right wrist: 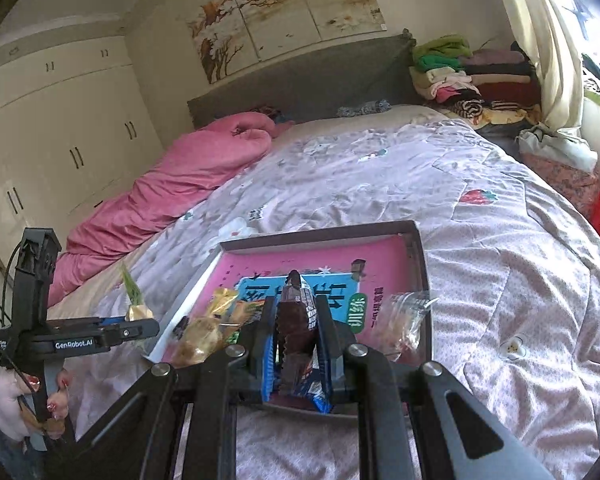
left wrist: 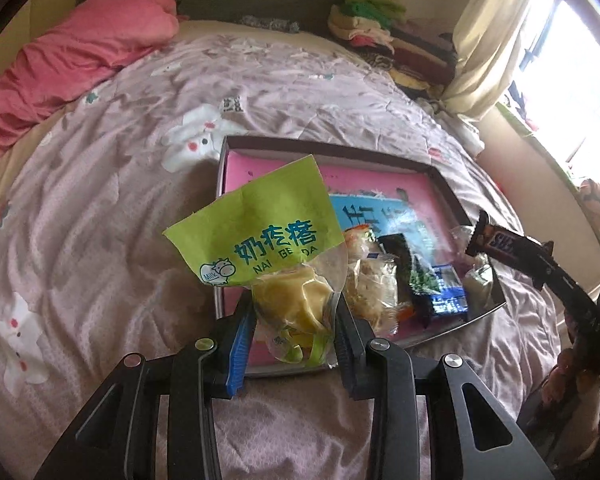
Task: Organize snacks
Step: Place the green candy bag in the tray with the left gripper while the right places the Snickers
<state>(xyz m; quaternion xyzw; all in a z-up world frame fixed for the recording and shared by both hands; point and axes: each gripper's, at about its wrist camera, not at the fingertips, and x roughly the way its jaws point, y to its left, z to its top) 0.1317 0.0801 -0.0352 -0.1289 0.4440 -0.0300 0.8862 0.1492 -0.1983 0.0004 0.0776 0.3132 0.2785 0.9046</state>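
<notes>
Now both grippers are hovering over the box (left wrist: 436, 174): left gripper (left wrist: 294, 312) clamping the green packet (left wrist: 260, 236), right gripper (right wrist: 296, 340) pinching the bar (right wrist: 296, 312) lengthwise.

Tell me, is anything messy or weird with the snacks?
Nothing looks spilled or torn. The snacks in the shallow box just lie jumbled at its near end. The left gripper holds a green milk-candy bag tilted, and the right gripper holds a brown chocolate bar above the box.
</notes>
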